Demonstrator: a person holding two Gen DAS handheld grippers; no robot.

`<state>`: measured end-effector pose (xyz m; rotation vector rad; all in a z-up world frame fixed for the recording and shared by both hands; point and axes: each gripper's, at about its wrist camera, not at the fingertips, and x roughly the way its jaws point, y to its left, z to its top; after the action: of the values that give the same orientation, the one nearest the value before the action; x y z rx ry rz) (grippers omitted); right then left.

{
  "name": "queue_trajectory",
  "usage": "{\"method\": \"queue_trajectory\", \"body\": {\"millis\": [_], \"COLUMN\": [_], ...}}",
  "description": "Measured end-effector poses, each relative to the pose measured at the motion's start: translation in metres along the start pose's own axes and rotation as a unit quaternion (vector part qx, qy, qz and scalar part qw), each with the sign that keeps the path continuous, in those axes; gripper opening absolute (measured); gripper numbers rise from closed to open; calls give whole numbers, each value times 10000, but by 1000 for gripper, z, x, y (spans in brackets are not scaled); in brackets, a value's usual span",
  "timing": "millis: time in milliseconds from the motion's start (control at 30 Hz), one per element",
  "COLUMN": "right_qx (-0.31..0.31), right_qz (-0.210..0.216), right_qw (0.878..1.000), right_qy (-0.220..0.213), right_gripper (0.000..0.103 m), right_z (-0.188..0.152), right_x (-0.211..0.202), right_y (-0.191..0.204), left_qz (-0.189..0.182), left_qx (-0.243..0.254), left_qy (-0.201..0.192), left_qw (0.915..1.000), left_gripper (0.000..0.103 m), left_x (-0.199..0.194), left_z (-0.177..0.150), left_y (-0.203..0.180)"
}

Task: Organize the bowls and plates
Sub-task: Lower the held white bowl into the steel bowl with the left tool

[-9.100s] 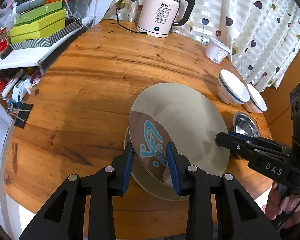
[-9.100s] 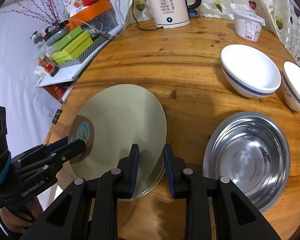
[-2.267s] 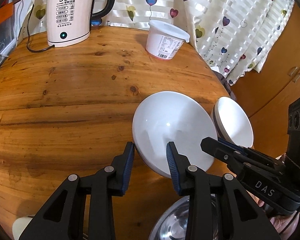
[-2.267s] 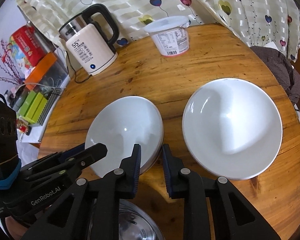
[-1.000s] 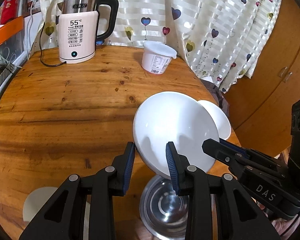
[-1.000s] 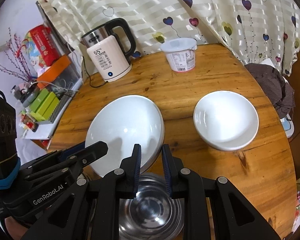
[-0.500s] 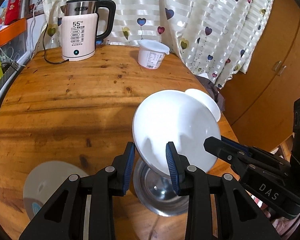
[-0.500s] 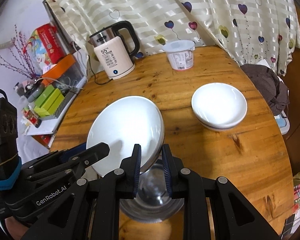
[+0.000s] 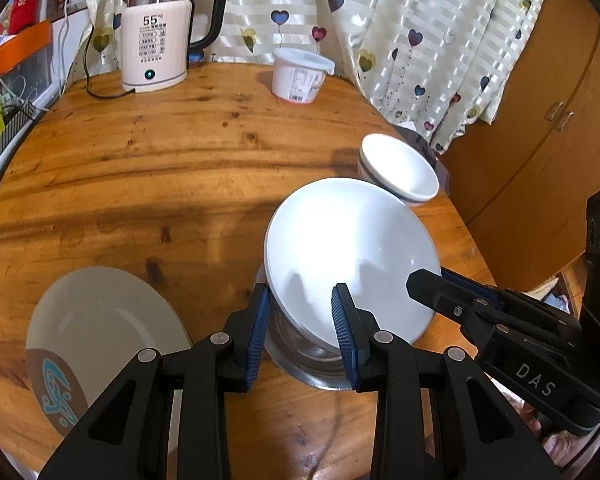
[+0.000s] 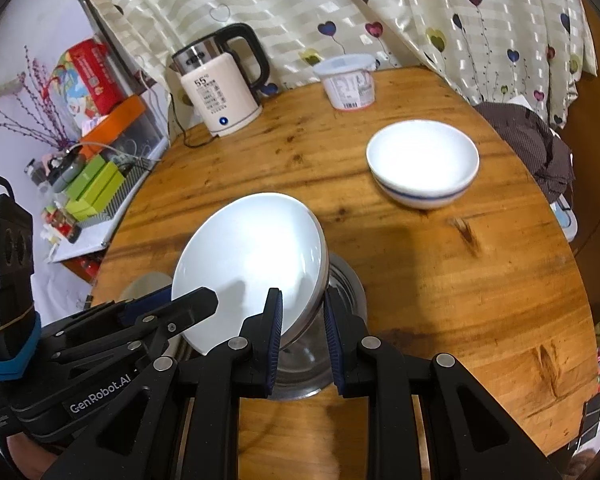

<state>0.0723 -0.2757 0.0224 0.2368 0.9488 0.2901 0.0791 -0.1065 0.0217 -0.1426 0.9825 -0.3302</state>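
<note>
A plain white bowl, glossy and tilted, hung above the steel bowl near the table's front edge. The left gripper pinched its near rim, one finger inside and one beneath; the right gripper clamped the rim on the opposite side. A second white bowl with a blue band stood toward the right edge, a beige plate at the front left.

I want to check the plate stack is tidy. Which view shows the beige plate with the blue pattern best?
The left wrist view: the beige plate lies in plain sight on the table, blue pattern near its edge. In the right wrist view only a sliver shows behind the white bowl and the left gripper.
</note>
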Motion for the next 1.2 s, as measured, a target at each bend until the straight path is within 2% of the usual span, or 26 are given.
{"method": "queue_trajectory", "body": {"millis": [600, 1200], "right_qx": [33, 12], "right_qz": [-96, -87], "right_qw": [9994, 9992], "right_qy": [317, 384], "right_gripper": [21, 24], "right_z": [-9, -12], "right_x": [22, 25], "right_y": [-9, -10], "left_qz": [41, 41], "left_qx": [-17, -2], "left_qy": [353, 366], "left_qw": [9994, 9993], "left_gripper": [33, 33], "left_x": [20, 22], "left_z": [-11, -13], "left_y": [1, 0]}}
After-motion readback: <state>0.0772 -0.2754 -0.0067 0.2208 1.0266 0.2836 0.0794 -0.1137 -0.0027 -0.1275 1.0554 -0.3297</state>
